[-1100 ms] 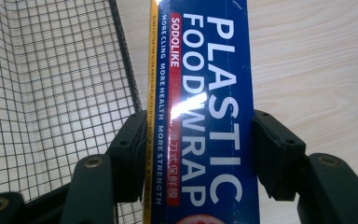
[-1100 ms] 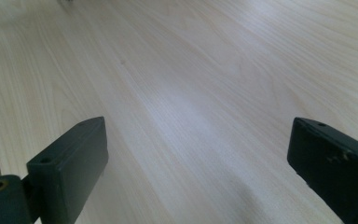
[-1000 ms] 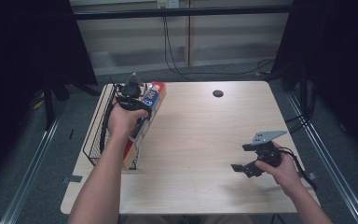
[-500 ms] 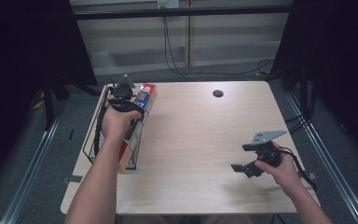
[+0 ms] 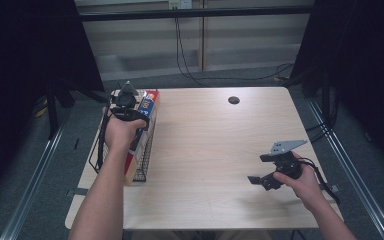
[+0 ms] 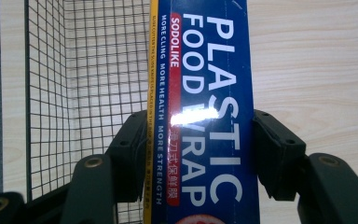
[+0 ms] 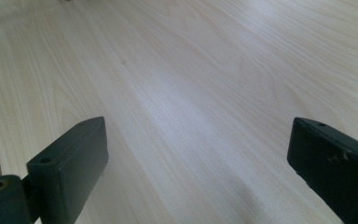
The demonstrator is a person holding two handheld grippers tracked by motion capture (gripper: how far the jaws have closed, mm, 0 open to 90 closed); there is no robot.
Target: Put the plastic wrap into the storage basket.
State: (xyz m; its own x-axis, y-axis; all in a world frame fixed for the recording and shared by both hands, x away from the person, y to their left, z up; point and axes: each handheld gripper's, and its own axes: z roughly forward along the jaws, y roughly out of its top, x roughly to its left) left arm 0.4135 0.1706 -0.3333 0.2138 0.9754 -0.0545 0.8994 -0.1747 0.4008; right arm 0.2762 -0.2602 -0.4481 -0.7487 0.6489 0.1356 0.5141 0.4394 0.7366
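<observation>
A long blue box of plastic food wrap (image 6: pixel 203 112) sits clamped between the two black jaws of my left gripper (image 6: pixel 200 144). In the high view this box (image 5: pixel 147 102) lies lengthwise along the right wall of a black wire basket (image 5: pixel 97 150) at the table's left edge, under my left gripper (image 5: pixel 130 117). The basket's mesh (image 6: pixel 74 70) lies just left of the box. Whether the box touches the mesh I cannot tell. My right gripper (image 5: pixel 260 168) hovers low over the table's right front, open, nothing between its jaws (image 7: pixel 200 158).
The light wooden table (image 5: pixel 220 135) has a small dark round hole (image 5: pixel 233 100) near its far edge. Cables run across the floor behind the table. Dark curtains stand at both sides.
My left gripper has carried the wrap box leftward, from over the table toward the basket's right wall. The right gripper has stayed in place.
</observation>
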